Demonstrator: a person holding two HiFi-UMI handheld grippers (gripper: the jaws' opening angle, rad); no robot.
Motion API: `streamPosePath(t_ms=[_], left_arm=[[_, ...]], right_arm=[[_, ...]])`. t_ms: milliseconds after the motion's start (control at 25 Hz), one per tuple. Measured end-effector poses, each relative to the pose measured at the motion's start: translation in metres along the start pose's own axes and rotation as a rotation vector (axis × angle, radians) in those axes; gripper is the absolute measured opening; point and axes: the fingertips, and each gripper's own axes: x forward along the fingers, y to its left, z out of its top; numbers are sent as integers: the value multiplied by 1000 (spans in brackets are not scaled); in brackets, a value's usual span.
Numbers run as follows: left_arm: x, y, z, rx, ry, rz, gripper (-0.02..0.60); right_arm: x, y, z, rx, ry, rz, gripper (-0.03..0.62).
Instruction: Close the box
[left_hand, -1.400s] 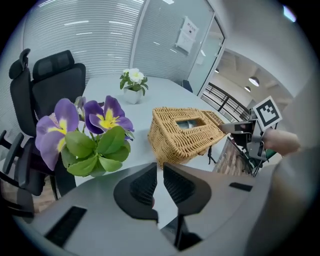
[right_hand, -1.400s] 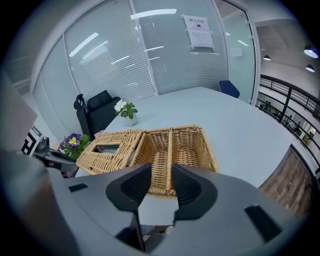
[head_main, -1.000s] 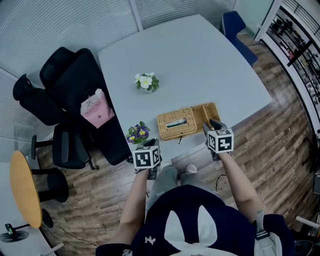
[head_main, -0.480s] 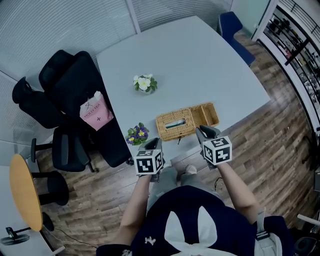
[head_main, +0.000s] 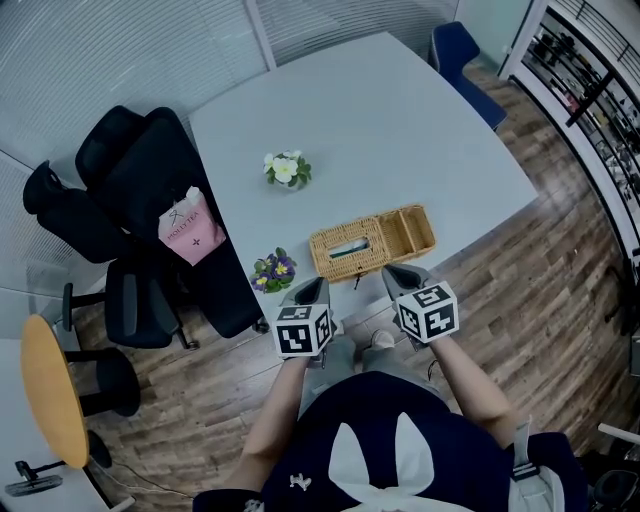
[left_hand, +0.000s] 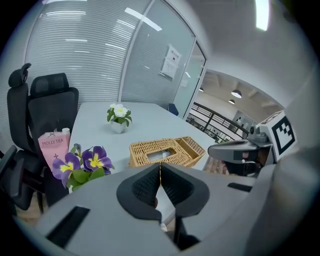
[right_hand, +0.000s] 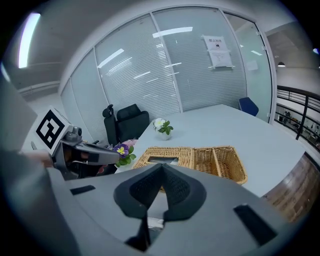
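Both pairs of jaws have just closed: the left hand-held gripper (head_main: 309, 290) and the right hand-held gripper (head_main: 393, 273) each have jaws pressed together with nothing between them. They are held by the near edge of the counter (head_main: 400, 120), short of the box (head_main: 408, 230) and not touching it. The wicker box stands open near that edge, its slotted lid (head_main: 345, 248) lying flat at its left, seemingly still joined to it, with purple flowers (head_main: 273, 268) just beside the lid.
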Motion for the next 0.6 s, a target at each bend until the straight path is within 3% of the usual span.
streamPosePath(t_ms=[600], left_arm=[[4,-29,2,17,-8,-70,25]], right_arm=[[-7,25,4,-16,-1,54,3]])
